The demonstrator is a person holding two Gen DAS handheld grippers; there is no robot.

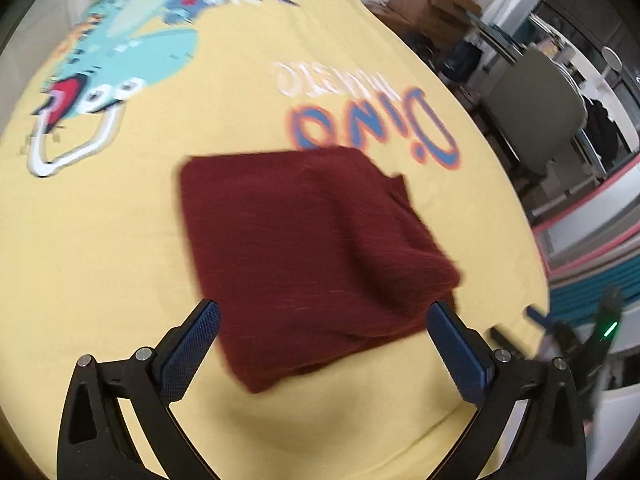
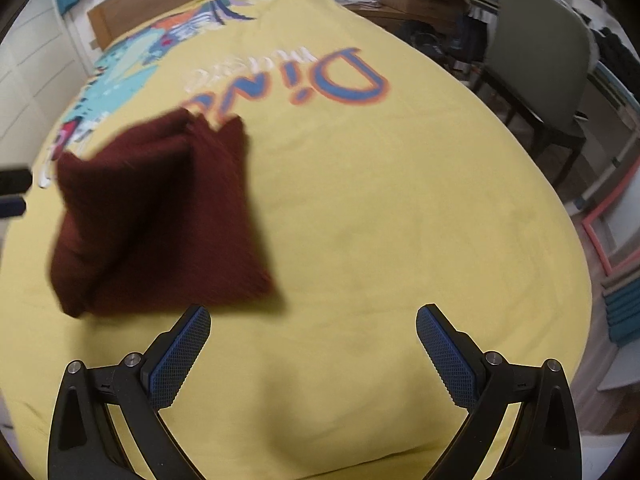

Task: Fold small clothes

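Yellow bedspread bare right of folded maroon garment; chair beyond bed edge.

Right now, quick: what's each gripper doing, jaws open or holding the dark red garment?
Left gripper: jaws open, holding nothing; folded dark red garment lies on the bed.
Right gripper: jaws open, empty.

Looking like home bedroom: bed filling frame centre, wearing yellow dinosaur-print sheet, wooden headboard showing upper left, padded chair and cardboard boxes sitting upper right
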